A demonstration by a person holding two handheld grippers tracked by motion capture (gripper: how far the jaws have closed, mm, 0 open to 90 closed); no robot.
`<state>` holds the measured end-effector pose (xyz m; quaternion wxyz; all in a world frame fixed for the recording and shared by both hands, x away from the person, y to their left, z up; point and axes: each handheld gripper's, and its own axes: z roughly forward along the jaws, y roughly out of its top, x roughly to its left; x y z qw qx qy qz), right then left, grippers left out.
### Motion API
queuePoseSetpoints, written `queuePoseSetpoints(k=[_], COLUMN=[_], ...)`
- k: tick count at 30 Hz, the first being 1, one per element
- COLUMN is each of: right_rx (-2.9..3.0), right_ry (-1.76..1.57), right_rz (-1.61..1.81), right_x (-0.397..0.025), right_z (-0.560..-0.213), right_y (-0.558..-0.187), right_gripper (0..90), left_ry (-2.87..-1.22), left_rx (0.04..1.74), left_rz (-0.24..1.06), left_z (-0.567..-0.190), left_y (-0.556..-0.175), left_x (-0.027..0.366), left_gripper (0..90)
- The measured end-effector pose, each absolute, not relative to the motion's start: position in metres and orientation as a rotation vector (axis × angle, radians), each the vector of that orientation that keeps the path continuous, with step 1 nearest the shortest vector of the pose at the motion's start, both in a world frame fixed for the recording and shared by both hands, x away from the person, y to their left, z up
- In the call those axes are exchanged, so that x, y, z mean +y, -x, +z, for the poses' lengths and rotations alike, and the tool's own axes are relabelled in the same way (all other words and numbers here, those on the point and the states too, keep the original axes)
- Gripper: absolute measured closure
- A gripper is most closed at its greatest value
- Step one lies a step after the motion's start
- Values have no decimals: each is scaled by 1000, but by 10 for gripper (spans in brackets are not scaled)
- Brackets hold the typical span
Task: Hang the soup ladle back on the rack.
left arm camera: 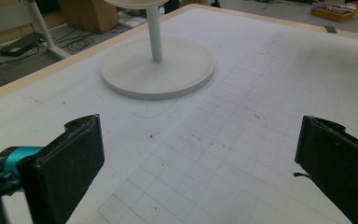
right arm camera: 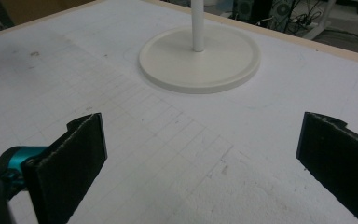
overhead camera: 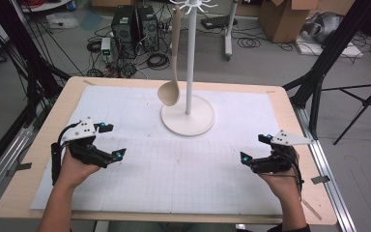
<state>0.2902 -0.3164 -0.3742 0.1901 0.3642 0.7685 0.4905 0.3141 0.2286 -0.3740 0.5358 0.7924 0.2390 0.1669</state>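
Observation:
A white stand (overhead camera: 189,58) with a round base (overhead camera: 188,117) rises at the table's far middle, with hooks at its top. A beige ladle (overhead camera: 170,77) hangs from one hook, its bowl just above the base's left side. My left gripper (overhead camera: 112,141) hovers at the left, open, nothing between its jaws. At the right my right gripper (overhead camera: 256,147) is open too, and holds nothing. The round base (left arm camera: 157,67) lies ahead in the left gripper view, beyond my left gripper (left arm camera: 200,154). Past my right gripper (right arm camera: 200,154), the base (right arm camera: 199,58) lies ahead in the right gripper view.
A white gridded sheet (overhead camera: 174,164) covers the wooden table (overhead camera: 34,140). Beyond the far edge are computer towers (overhead camera: 135,24), cables and cardboard boxes (overhead camera: 290,17) on the floor. Black frame legs (overhead camera: 319,72) stand at both sides.

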Motion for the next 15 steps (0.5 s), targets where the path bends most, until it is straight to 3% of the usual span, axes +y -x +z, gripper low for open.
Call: queuePoseSetpoints(k=[15], right_rx=[2157], right_ry=[-1012], right_rz=[1379], right_x=[-316], right_z=[-374], right_y=[-290], right_gripper=[1], left_ry=[-1895], left_rx=[575], left_rz=[388], left_z=[-376], left_y=[-315], left_x=[227], left_gripper=[17])
